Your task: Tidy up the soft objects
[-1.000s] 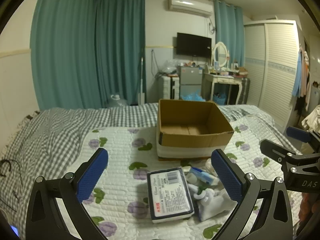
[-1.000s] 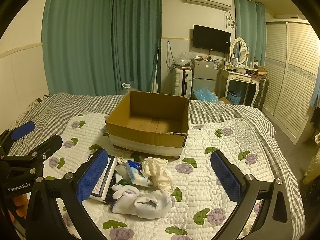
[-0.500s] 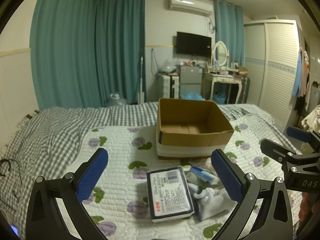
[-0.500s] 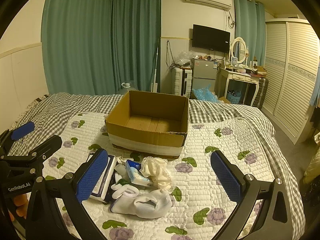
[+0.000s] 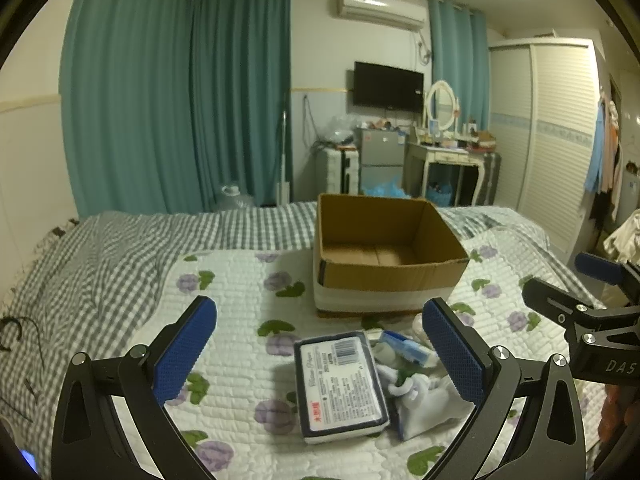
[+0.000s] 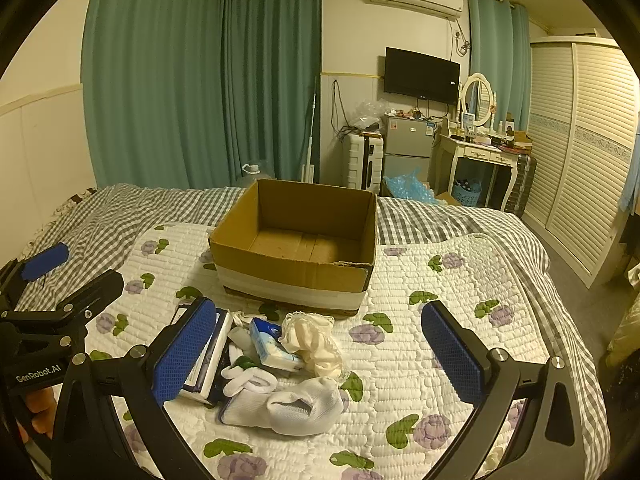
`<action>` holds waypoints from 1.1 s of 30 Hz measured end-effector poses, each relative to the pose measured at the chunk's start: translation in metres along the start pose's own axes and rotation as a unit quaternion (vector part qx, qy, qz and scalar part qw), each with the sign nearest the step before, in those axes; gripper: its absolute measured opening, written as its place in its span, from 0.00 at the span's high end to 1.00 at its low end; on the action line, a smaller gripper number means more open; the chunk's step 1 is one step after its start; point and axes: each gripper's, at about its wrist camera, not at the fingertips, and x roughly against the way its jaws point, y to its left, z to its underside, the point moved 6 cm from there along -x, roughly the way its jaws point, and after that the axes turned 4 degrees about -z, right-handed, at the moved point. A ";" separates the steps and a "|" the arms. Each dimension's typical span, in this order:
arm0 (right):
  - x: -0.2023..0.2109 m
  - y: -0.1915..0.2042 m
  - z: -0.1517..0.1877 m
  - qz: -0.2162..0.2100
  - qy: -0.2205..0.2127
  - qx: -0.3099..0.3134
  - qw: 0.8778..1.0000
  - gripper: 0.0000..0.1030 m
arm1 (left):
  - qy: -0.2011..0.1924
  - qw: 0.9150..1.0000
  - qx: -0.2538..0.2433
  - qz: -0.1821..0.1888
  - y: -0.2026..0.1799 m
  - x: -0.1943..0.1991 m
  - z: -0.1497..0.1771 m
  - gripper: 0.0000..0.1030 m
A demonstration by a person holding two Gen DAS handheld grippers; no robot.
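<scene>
An empty cardboard box [image 5: 384,260] [image 6: 296,252] stands on the floral quilt. In front of it lies a small pile: a tissue pack [image 5: 340,388] [image 6: 208,364], a blue-and-white packet [image 5: 404,346] [image 6: 270,346], white socks [image 6: 296,406] [image 5: 424,404] and a cream lace cloth [image 6: 314,342]. My left gripper [image 5: 320,352] is open and empty, held above the tissue pack. My right gripper [image 6: 320,350] is open and empty, held above the pile. Each gripper shows at the edge of the other's view.
The bed has a grey checked cover [image 5: 120,256] under the quilt [image 6: 440,320]. Beyond the bed stand teal curtains, a small fridge [image 6: 408,148], a dressing table [image 6: 480,160] and a louvred wardrobe [image 6: 580,152]. A black cable [image 5: 16,332] lies at the bed's left edge.
</scene>
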 end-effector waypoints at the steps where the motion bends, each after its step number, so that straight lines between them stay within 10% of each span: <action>1: 0.000 0.000 0.000 0.000 0.000 0.000 1.000 0.00 | 0.000 1.000 0.000 0.000 0.000 0.000 0.000 0.00; 33: 0.016 -0.002 -0.009 0.003 -0.009 -0.006 1.000 0.00 | -0.006 1.000 -0.004 0.002 0.002 0.016 -0.009 0.00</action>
